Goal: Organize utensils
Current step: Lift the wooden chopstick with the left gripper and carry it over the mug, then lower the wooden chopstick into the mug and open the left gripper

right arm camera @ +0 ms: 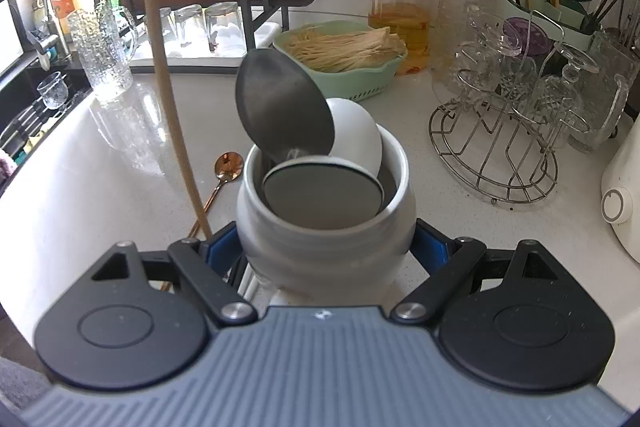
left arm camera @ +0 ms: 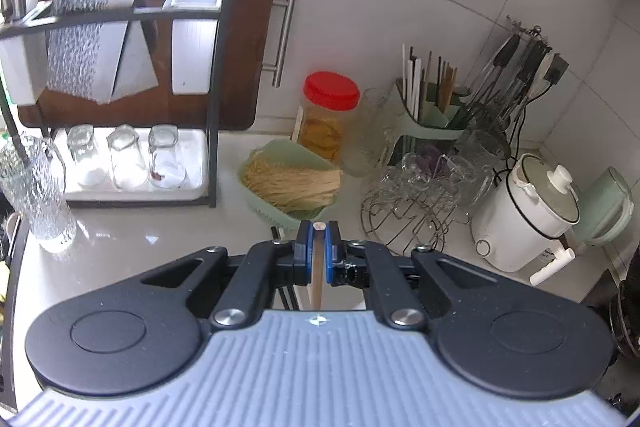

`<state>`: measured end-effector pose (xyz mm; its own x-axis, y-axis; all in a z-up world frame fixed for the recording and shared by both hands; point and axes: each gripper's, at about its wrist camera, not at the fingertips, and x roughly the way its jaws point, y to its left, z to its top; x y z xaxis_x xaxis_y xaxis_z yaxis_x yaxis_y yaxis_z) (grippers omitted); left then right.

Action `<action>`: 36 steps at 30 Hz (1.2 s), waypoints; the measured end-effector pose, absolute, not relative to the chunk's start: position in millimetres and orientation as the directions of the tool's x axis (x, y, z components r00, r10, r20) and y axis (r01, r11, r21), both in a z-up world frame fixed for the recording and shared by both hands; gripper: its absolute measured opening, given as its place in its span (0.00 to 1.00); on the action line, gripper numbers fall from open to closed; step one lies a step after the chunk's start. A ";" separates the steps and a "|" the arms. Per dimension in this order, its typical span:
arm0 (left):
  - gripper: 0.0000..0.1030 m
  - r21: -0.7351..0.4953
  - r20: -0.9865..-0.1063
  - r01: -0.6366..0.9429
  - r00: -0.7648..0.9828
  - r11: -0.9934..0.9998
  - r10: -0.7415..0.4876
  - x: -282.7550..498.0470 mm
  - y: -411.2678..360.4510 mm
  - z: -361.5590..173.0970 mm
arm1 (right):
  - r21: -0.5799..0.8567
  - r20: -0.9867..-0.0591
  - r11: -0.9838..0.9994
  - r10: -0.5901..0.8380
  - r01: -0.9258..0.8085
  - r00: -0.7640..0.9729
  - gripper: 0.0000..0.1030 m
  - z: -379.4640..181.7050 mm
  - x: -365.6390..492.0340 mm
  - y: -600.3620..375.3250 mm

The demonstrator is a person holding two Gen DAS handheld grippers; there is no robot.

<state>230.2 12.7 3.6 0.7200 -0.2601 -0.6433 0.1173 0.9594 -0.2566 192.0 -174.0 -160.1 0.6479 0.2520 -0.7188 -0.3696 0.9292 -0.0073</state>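
Left hand-held gripper [left arm camera: 316,233] pinches a wooden stick [left arm camera: 317,267] between its blue pads, lifted above the table [left arm camera: 160,227]. Right hand-held gripper [right arm camera: 326,247] clamps a white ceramic jar [right arm camera: 326,227] holding spoons [right arm camera: 284,107]. Just left of that jar, a copper spoon [right arm camera: 228,165] lies flat on the table.

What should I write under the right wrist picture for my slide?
Right gripper grips a white jar holding ladles, a wooden stick hanging beside.
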 end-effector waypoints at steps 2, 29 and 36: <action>0.07 -0.251 -0.636 0.133 0.724 0.959 -0.267 230.1 11.6 10.6 | -0.008 -0.720 0.930 0.250 -0.368 0.648 0.88 -160.1 192.0 -173.6; 0.07 -0.145 -0.497 0.297 0.803 0.944 -0.329 224.4 -18.0 116.2 | -0.010 -0.719 0.935 0.241 -0.356 0.652 0.88 -160.2 192.4 -174.0; 0.07 -0.152 -0.466 0.353 0.798 0.923 -0.382 223.3 -40.1 127.0 | -0.008 -0.717 0.935 0.241 -0.354 0.654 0.88 -160.5 192.4 -173.8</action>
<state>223.3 -40.1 127.0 0.7983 -0.3818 -0.4657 0.3527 0.9233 -0.1523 192.4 -173.8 -160.5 0.6539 0.2414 -0.7171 -0.3543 0.9351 -0.0084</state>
